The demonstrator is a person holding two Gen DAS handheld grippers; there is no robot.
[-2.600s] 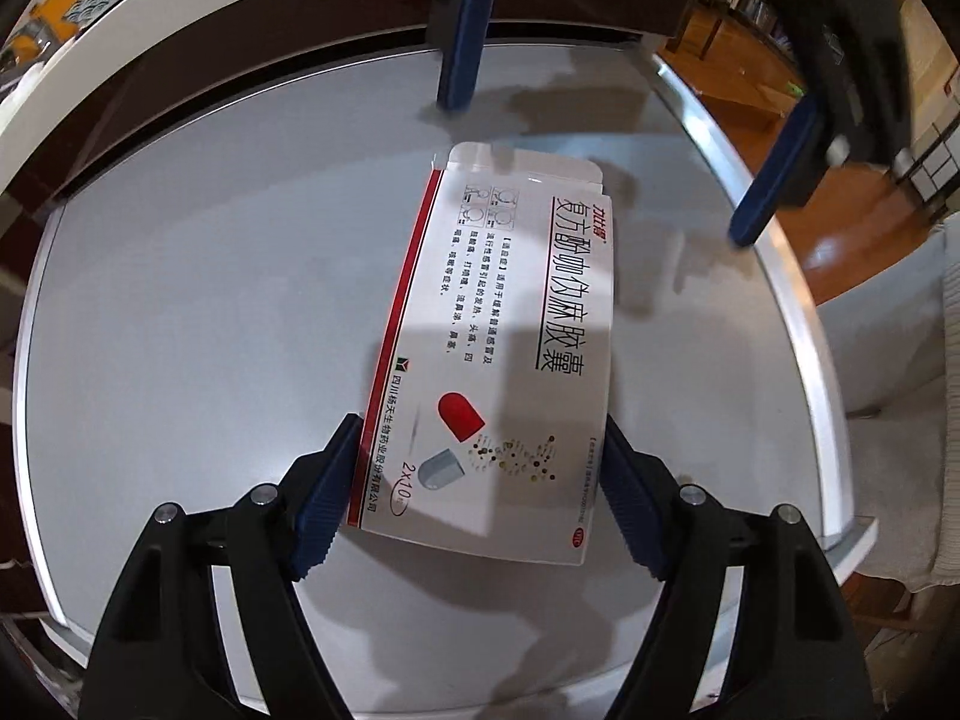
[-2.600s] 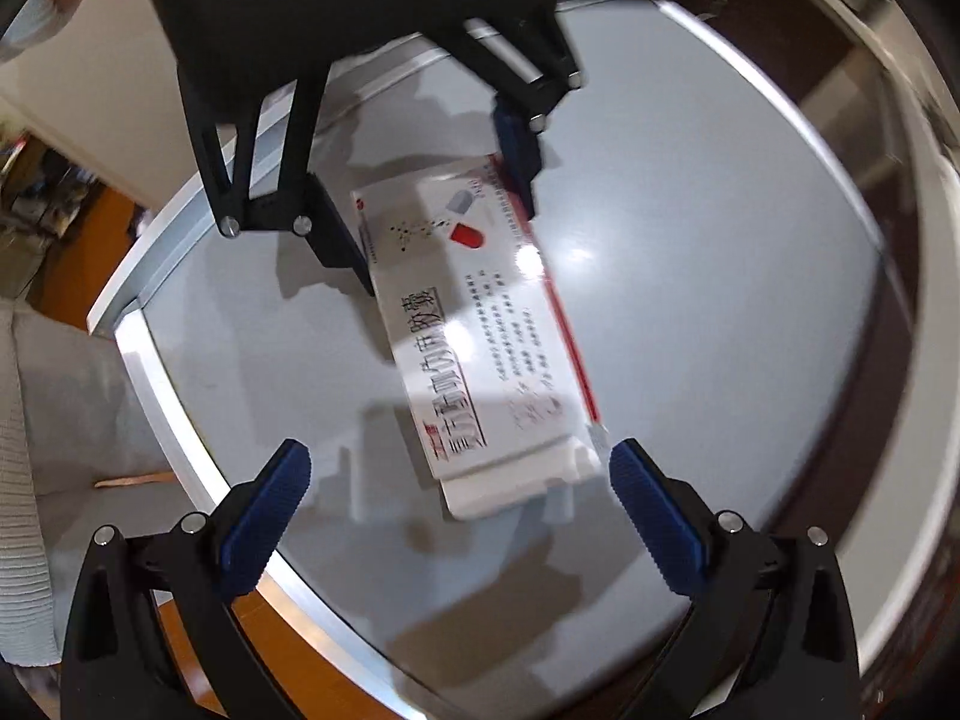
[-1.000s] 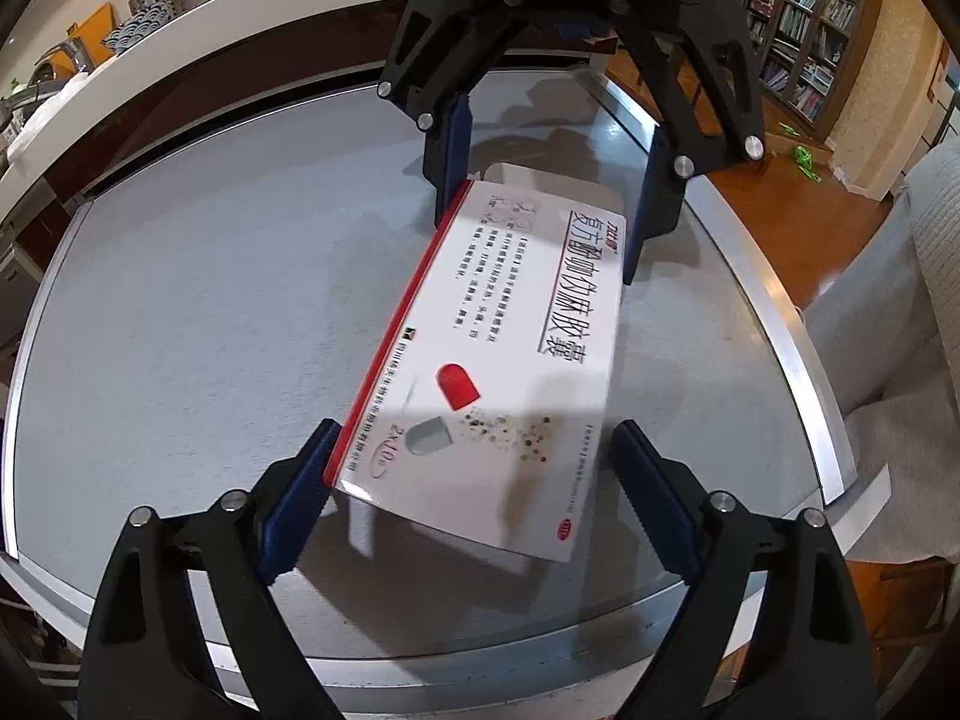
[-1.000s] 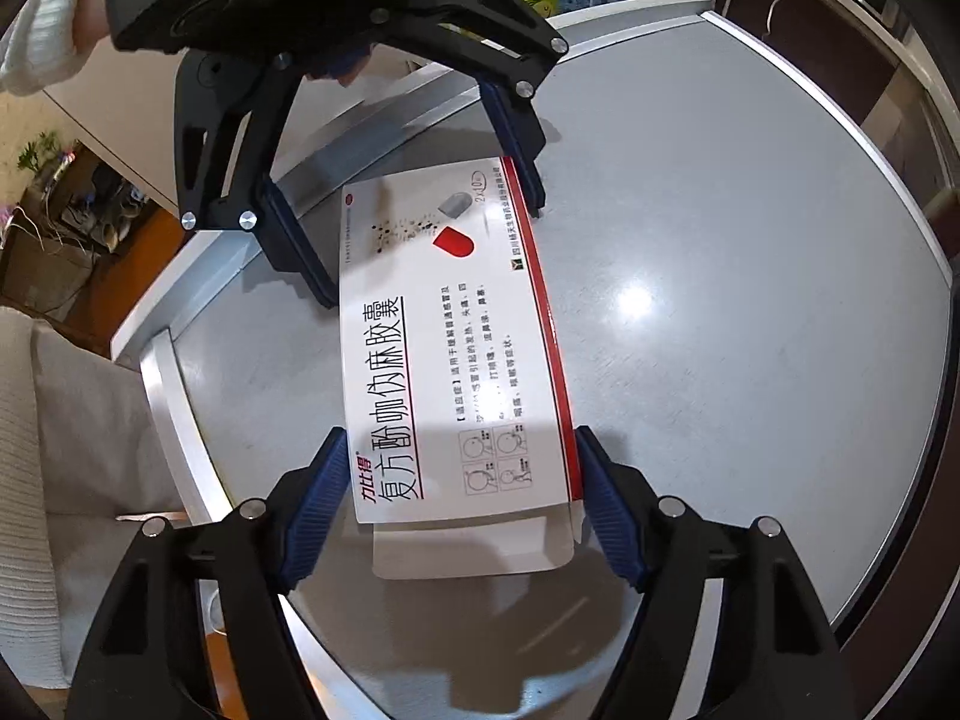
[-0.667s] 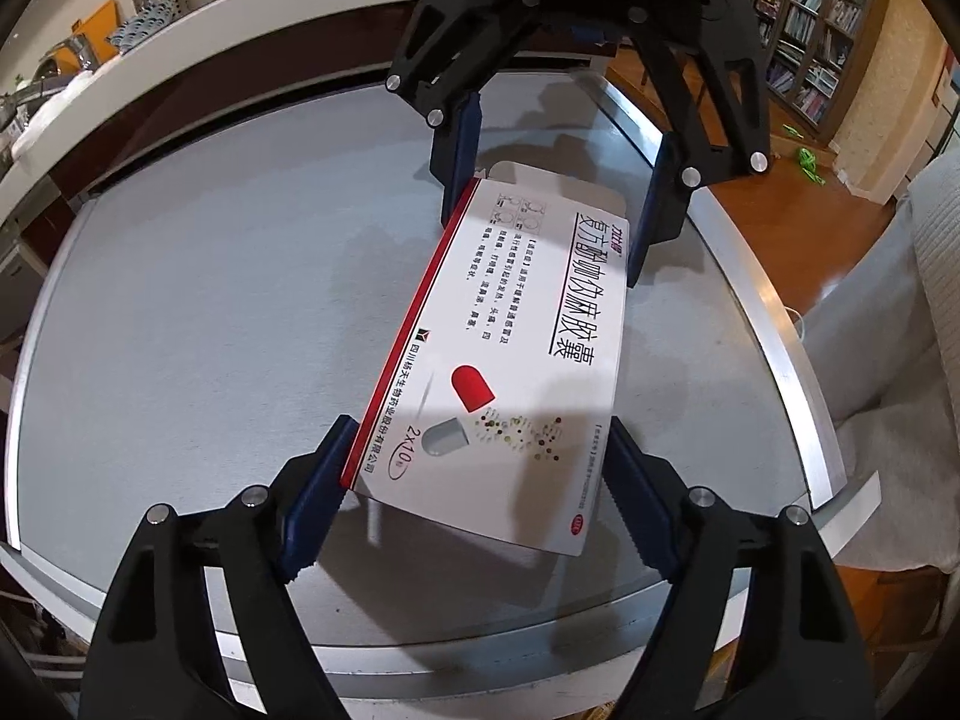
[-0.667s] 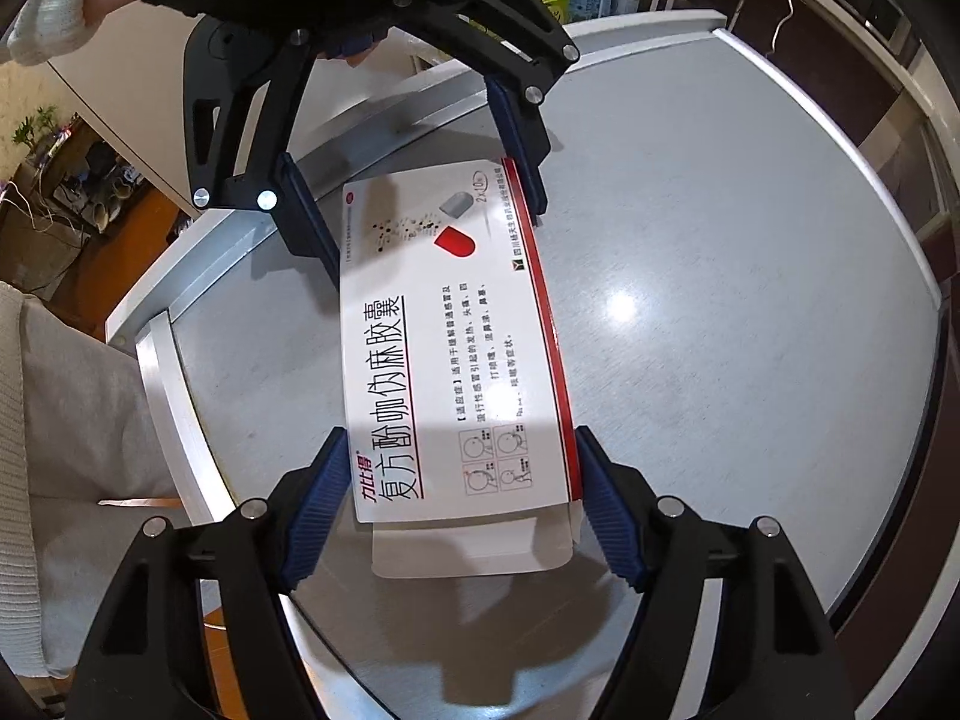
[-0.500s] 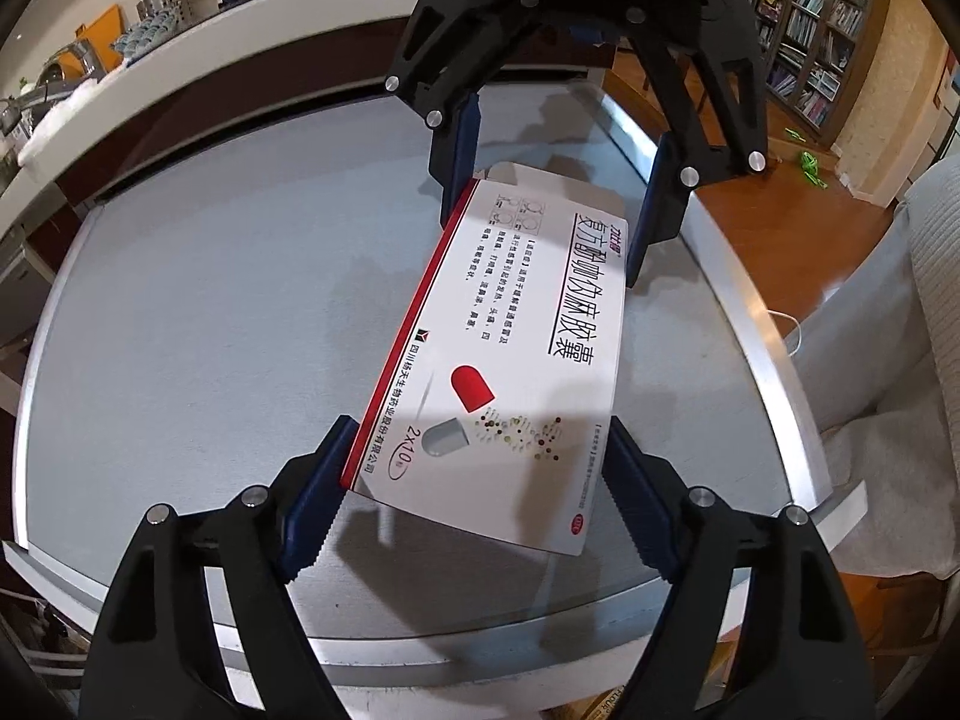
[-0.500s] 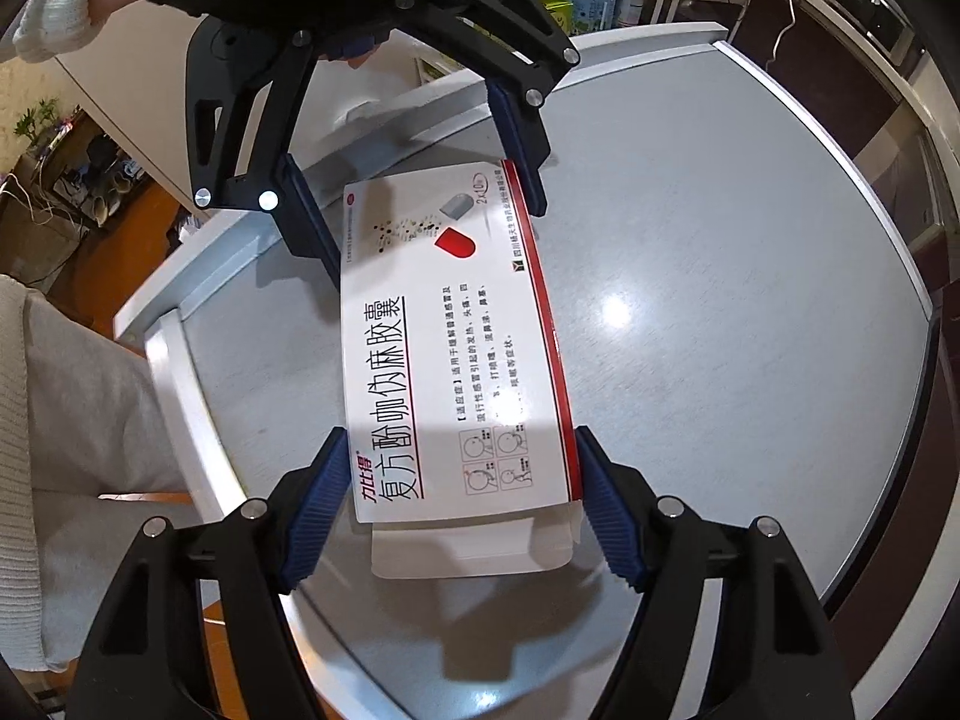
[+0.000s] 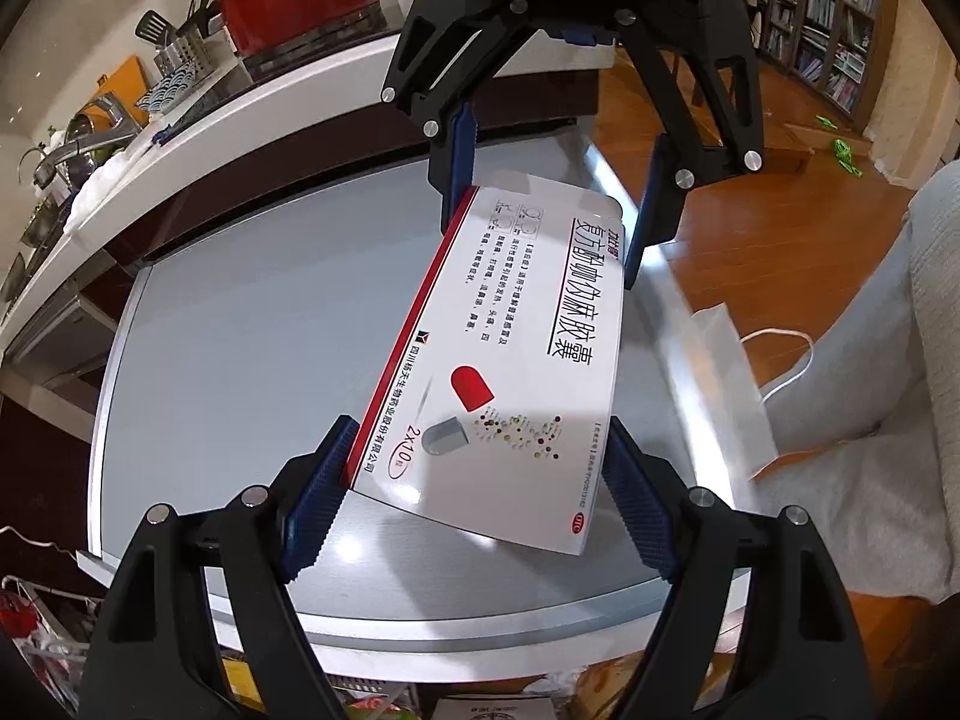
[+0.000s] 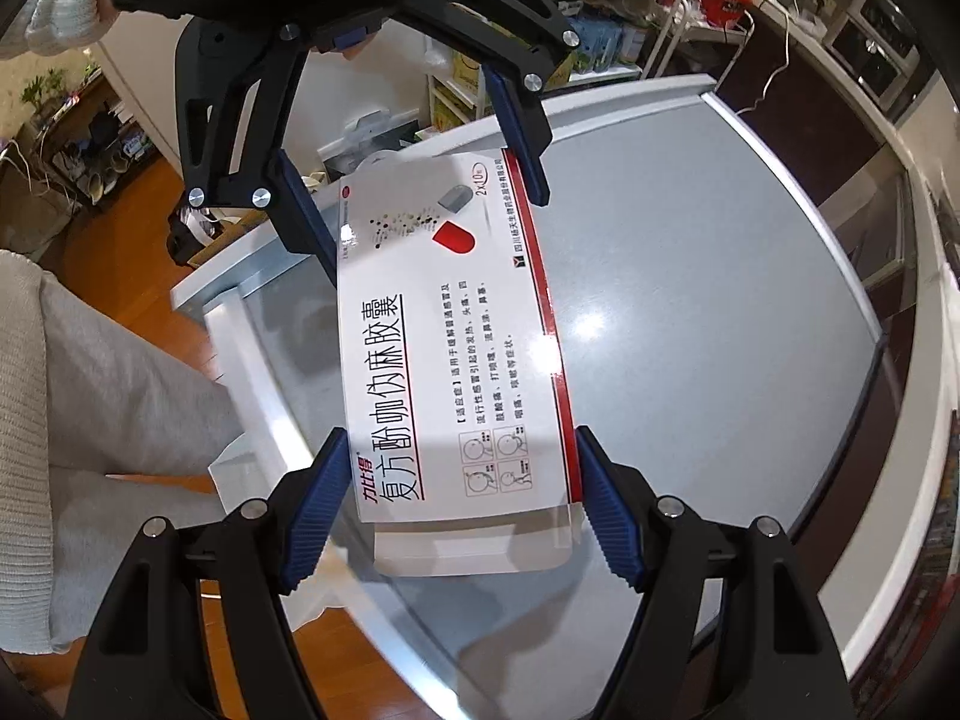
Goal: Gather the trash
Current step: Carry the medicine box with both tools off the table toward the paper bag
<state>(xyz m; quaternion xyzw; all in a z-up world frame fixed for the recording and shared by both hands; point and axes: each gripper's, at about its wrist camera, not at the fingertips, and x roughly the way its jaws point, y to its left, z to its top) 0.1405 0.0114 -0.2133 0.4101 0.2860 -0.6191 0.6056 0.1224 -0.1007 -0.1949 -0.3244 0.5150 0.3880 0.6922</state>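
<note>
Left wrist view: medicine carton (image 9: 510, 354), white with red edge stripe and capsule graphic, held clear above grey table (image 9: 240, 360). Left gripper (image 9: 480, 480) clamps near end, blue pads against both long sides; jaws just closed in. Right gripper (image 9: 546, 192) clamps far end. Right wrist view: same carton (image 10: 456, 348), right gripper (image 10: 459, 492) pinching end with open tuck flap (image 10: 474, 546); left gripper (image 10: 420, 204) opposite. Carton apparently empty, not verifiable.

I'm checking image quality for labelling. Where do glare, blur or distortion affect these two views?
Left wrist: fisheye bends the table edges; medicine box print sharp. Right wrist: a glare spot on the table, a small one on the box corner; text readable.
</note>
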